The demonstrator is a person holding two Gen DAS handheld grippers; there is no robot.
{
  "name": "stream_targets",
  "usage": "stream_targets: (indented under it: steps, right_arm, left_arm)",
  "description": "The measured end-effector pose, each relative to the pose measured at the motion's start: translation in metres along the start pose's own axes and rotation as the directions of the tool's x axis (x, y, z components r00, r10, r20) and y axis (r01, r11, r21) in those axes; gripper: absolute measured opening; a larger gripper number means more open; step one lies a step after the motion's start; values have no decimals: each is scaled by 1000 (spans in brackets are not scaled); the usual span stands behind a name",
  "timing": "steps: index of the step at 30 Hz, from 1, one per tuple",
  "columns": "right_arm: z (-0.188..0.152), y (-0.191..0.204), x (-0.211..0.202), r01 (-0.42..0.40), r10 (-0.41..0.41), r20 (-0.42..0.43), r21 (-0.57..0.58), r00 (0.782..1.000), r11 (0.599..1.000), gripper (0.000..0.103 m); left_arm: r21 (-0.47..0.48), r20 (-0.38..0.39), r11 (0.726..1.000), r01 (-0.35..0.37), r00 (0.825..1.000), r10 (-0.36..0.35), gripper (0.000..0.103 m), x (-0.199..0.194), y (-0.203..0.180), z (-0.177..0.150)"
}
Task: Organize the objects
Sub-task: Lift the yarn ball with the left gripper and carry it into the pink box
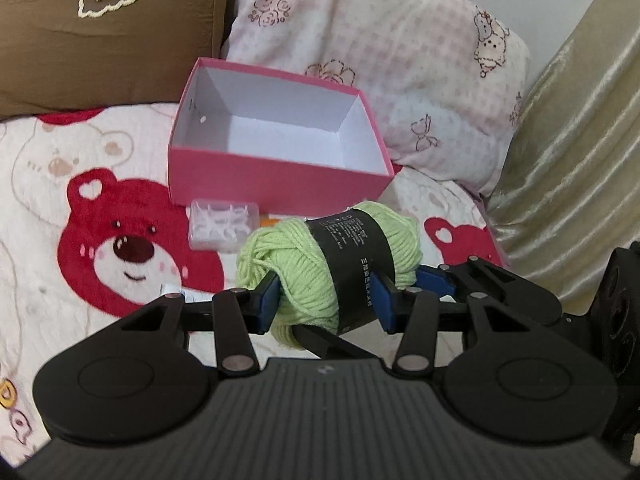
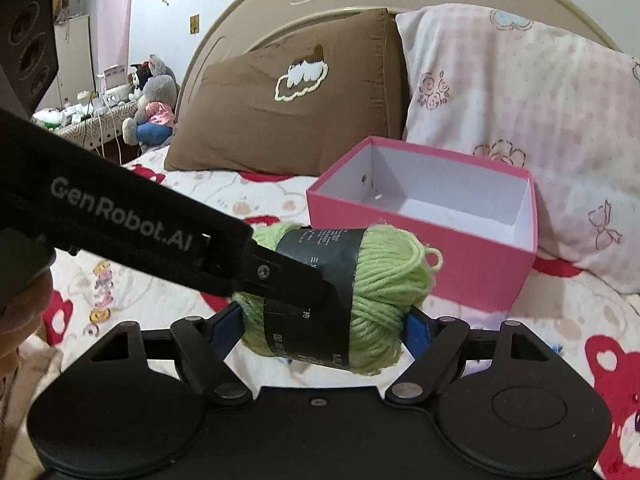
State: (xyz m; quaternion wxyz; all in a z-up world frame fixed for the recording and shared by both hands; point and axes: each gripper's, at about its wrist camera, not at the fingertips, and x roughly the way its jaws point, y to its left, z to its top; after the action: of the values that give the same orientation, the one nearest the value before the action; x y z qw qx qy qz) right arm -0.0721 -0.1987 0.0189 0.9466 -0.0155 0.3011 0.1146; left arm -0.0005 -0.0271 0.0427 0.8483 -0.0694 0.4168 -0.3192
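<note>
A ball of light green yarn (image 1: 304, 276) with a black paper band hangs above the bear-print bedspread (image 1: 80, 184). My left gripper (image 1: 326, 302) is shut on it, one blue pad on bare yarn and the other on the band. My right gripper (image 2: 324, 330) is shut on the same yarn ball (image 2: 380, 280), its blue pads pressing both ends. The left gripper's finger (image 2: 296, 276) crosses in from the left onto the band. An open pink box (image 1: 280, 184) with a white inside sits just behind the yarn, empty; in the right wrist view the pink box (image 2: 420, 248) is at the right.
A small clear plastic case (image 1: 222, 226) lies on the bedspread in front of the box, beside something orange. A brown pillow (image 2: 288, 120) and a pink-print pillow (image 2: 520, 100) lean on the headboard behind. Shiny beige fabric (image 1: 580, 140) rises at the right.
</note>
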Motion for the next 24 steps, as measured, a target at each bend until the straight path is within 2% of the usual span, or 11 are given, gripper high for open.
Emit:
stream_targets:
  steps: [10,19,24]
  right_arm:
    - [55,-20,4,-44,45,-7,71,999,997,83]
    - [93,-35,9,-46,46,-3,58,999,997,78]
    - [110,-39,28,-27,29,-53,53,998,998,78]
  left_arm:
    - [16,-8,1000,2,1000,-2,47,-7,-10,64]
    - [-4,11,1000,27,1000,-27,47,-4,-4,97]
    - [2,-22,1000,17,1000,-17,47,10,6,115]
